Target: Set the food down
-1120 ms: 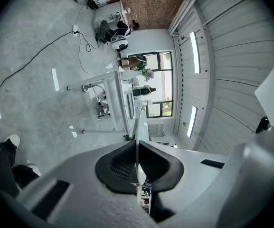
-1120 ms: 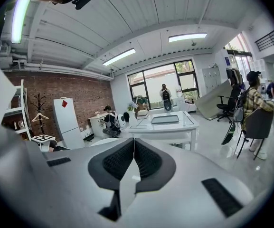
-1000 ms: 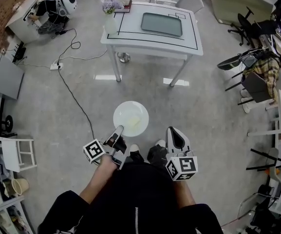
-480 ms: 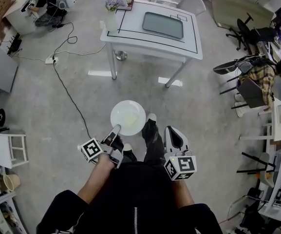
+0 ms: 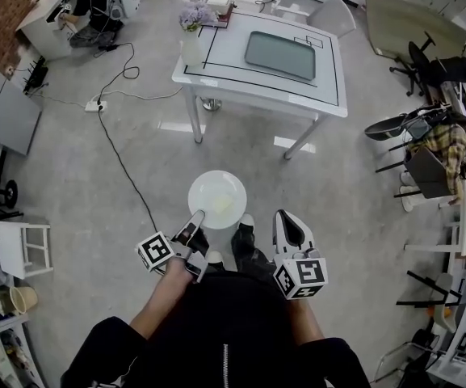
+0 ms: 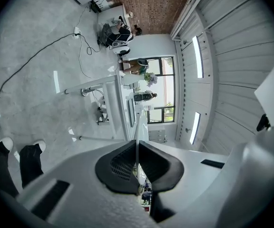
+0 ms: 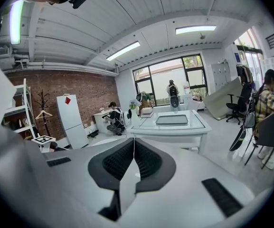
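Observation:
A round white plate (image 5: 216, 199) with a pale piece of food (image 5: 224, 207) on it hangs over the floor in front of the person's legs. My left gripper (image 5: 196, 217) is shut on the plate's near rim. In the left gripper view that rim (image 6: 137, 141) shows edge-on as a thin white line pinched between the dark pads (image 6: 120, 165). My right gripper (image 5: 291, 225) sits beside it at the right, shut, with nothing in it; its pads (image 7: 120, 160) meet in the right gripper view. A white table (image 5: 216, 67) with a grey tray (image 5: 279, 55) stands ahead.
A vase of flowers (image 5: 191, 18) stands on the table's left corner. A black cable (image 5: 119, 160) runs across the floor at the left. Office chairs (image 5: 426, 63) and seated people line the right side. A person (image 5: 95, 2) crouches at the back left, and a white shelf (image 5: 6, 249) stands at the near left.
The plate stays in my left gripper's grip. The person's shoes have shifted under the plate as they step, and the table has slid a little to the right in the head view.

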`<state>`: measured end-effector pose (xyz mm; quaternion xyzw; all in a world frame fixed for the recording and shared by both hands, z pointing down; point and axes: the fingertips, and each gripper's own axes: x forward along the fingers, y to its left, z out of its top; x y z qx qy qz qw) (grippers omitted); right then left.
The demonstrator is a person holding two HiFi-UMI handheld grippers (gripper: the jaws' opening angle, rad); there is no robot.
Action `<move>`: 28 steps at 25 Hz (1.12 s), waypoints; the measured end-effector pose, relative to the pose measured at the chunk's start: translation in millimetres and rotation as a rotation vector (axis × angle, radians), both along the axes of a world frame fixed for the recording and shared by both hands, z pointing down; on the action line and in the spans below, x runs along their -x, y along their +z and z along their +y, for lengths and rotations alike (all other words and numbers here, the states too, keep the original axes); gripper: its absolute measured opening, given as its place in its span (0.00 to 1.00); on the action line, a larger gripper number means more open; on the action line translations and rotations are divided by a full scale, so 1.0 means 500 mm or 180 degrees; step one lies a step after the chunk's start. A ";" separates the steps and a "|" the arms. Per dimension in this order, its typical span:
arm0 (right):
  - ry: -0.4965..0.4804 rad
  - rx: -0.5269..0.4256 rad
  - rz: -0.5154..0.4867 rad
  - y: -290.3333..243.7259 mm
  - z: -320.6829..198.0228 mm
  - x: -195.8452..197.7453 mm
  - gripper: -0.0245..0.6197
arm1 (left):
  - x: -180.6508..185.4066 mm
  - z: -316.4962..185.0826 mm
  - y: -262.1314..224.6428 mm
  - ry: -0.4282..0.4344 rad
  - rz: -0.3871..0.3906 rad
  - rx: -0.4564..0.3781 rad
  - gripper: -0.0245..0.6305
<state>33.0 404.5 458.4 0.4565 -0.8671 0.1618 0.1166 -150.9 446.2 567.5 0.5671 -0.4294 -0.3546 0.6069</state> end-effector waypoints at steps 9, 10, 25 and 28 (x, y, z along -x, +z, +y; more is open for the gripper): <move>-0.0085 0.0007 -0.0042 -0.005 -0.156 -0.050 0.05 | -0.042 -0.146 -0.014 -0.0066 -0.0136 0.0046 0.06; -0.0095 0.0009 -0.0046 -0.006 -0.173 -0.057 0.05 | -0.050 -0.162 -0.017 -0.0078 -0.0137 0.0044 0.06; -0.0307 -0.0047 -0.0098 0.001 -0.365 -0.146 0.05 | -0.155 -0.341 -0.038 -0.0219 -0.0234 0.0023 0.06; -0.0299 -0.0027 -0.0129 0.003 -0.386 -0.154 0.05 | -0.162 -0.360 -0.037 -0.0206 -0.0284 0.0041 0.05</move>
